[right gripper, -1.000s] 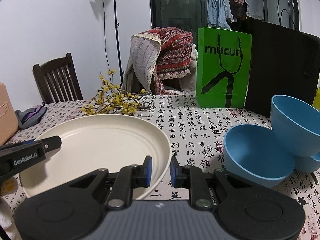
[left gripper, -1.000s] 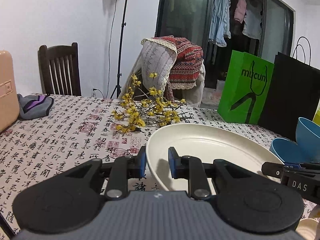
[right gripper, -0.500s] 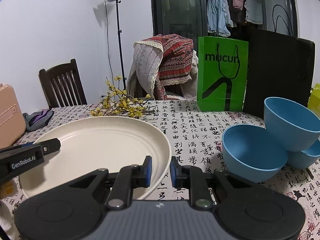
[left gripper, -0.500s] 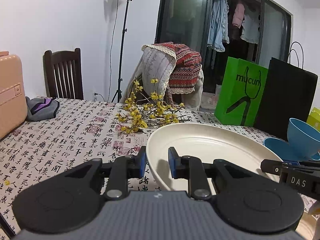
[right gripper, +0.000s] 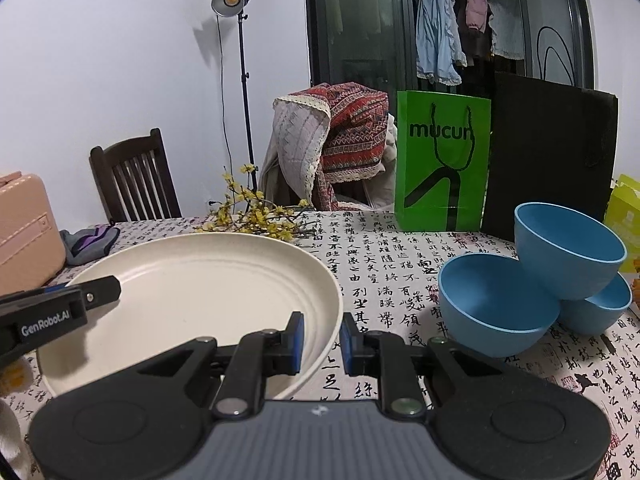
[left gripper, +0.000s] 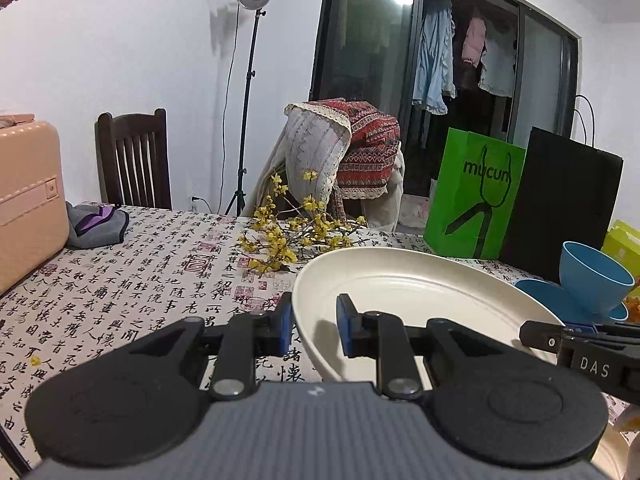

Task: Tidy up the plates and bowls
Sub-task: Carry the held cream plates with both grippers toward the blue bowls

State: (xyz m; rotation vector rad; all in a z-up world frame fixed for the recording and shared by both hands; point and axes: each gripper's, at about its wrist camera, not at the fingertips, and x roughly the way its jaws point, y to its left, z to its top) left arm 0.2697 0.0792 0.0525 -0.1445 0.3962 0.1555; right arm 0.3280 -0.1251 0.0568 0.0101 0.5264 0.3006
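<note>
Two grippers pinch cream plate (right gripper: 208,280) by opposite rims: left gripper (left gripper: 312,328), right gripper (right gripper: 322,340). Plate round, shallow, faint concentric rings, seemingly lifted off calligraphy tablecloth (right gripper: 384,264), beside blue bowls (right gripper: 496,304).

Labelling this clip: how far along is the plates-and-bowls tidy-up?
Done: three blue bowls sit clustered on the table, not neatly nested. In hand: the round cream plate, clamped at opposite rims by the left hand-held gripper and right hand-held gripper. Left: setting it down, stacking bowls.
</note>
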